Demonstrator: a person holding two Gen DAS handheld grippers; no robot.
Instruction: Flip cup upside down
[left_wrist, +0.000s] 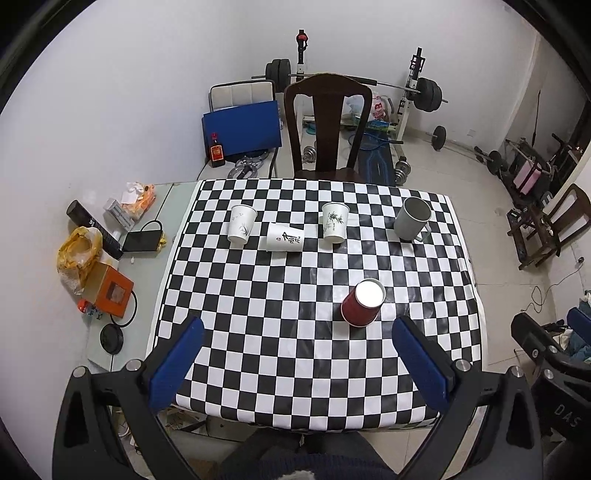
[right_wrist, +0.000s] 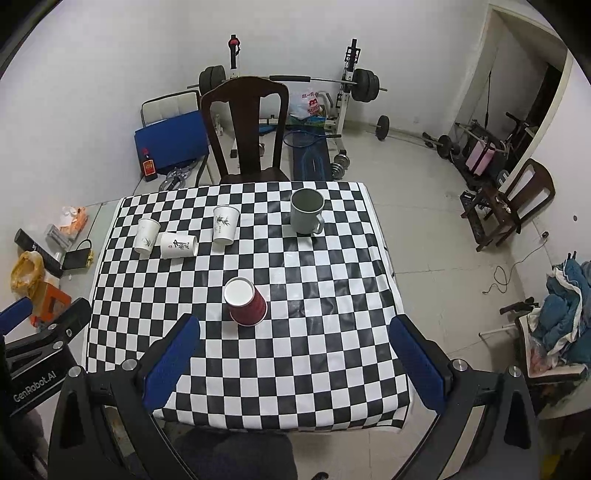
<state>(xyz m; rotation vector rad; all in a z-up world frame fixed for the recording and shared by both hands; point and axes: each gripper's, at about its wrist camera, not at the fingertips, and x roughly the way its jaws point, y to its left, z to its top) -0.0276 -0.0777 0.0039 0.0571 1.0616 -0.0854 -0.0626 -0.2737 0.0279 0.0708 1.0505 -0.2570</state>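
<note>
— Where did the red cup stand?
— Mouth down, I think, at one o'clock from my left gripper, on the checkered table.
— Jaws?
— Mine gaped wide, holding nothing; right gripper too.

Near half of the checkered surface is bare, wide open for approach from the front edge. Only obstacle there: red cup, standing alone mid-surface, clear on all sides. Far row blocks the back: two upright paper cups with a tipped cup between them, tight gaps. Grey mug stands apart, far right.
</note>
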